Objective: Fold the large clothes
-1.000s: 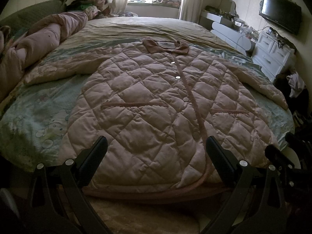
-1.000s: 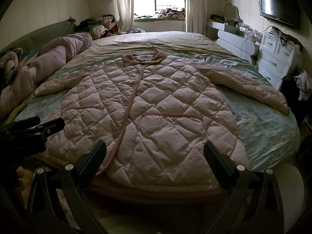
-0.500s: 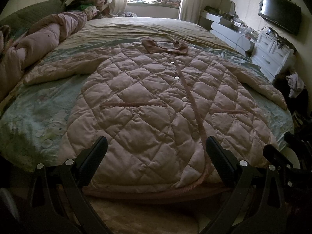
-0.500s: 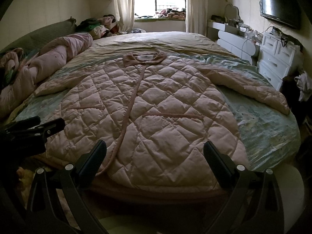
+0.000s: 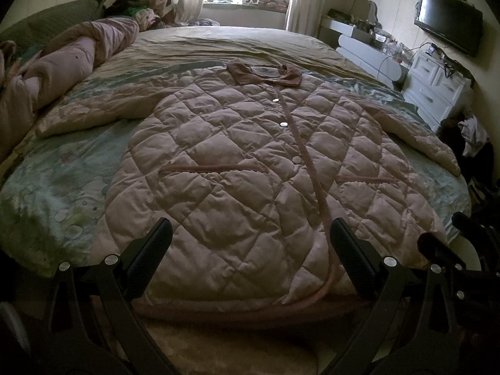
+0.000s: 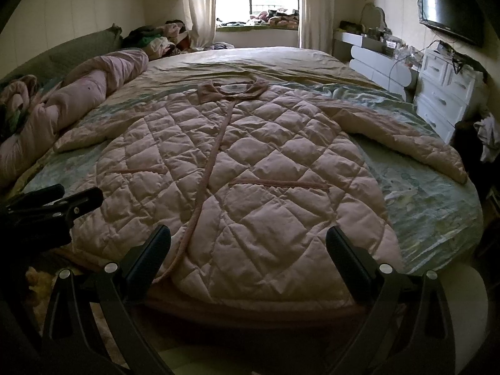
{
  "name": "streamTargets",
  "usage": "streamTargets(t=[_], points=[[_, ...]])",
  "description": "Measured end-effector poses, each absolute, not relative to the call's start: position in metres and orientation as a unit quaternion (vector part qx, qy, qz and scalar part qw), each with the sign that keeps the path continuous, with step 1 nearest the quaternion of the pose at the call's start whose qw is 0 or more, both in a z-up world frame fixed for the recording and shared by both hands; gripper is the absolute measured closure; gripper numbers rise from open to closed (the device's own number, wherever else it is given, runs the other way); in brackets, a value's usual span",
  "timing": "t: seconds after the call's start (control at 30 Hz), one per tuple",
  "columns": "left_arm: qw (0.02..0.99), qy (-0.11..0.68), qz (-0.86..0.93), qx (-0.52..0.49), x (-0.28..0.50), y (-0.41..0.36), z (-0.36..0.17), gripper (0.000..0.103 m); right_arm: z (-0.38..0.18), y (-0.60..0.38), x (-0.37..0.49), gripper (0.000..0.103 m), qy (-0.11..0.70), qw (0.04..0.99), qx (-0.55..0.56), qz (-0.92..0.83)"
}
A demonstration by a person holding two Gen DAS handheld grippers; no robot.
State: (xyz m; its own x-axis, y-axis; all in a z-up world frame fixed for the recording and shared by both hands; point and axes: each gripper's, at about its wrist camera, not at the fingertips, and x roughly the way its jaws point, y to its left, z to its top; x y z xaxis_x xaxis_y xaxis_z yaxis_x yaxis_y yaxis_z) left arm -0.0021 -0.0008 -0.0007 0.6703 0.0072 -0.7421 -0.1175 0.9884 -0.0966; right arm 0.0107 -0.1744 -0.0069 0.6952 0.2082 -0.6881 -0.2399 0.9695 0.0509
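Bed point(image 5: 62, 187) bears quilted coat point(image 5: 250, 172) (rolled duvet point(image 5: 68, 62) beside).

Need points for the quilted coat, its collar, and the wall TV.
quilted coat point(image 5: 237, 193), left wrist view, on the front panel left of the button strip.
collar point(image 6: 232, 90), right wrist view, on the darker pink neck band.
TV point(image 6: 450, 9), right wrist view, on the dark screen.

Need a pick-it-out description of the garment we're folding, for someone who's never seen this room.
Start at the big bed that fills the room below the window. Spread flat across its near end, front up, sleeves out to both sides, is a pink quilted coat. Its diamond stitching, darker collar and row of pale snap buttons set it apart from the rolled pink duvet along the bed's left edge.
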Motion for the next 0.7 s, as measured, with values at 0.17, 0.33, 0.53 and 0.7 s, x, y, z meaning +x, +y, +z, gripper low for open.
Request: streamTargets(t=[0.17,0.33,0.53,0.7], points=[[0.910,0.407,0.034,-0.068,-0.001,-0.002,0.000,0.009,-0.008,-0.175,0.019,0.004,0.377,0.918,-0.025,0.123],[0.907,0.413,0.030,-0.073,0.015,0.000,0.004,0.009,-0.002,-0.178,0.040,0.004,0.378,0.918,-0.025,0.115],[0.907,0.415,0.031,-0.073,0.045,0.008,0.010,0.009,0.007,-0.180,0.065,0.004,0.376,0.920,-0.023,0.105],[0.903,0.422,0.029,-0.073,0.075,0.011,0.013,0.009,0.012,-0.178,0.090,0.004,0.372,0.922,-0.035,0.099]])
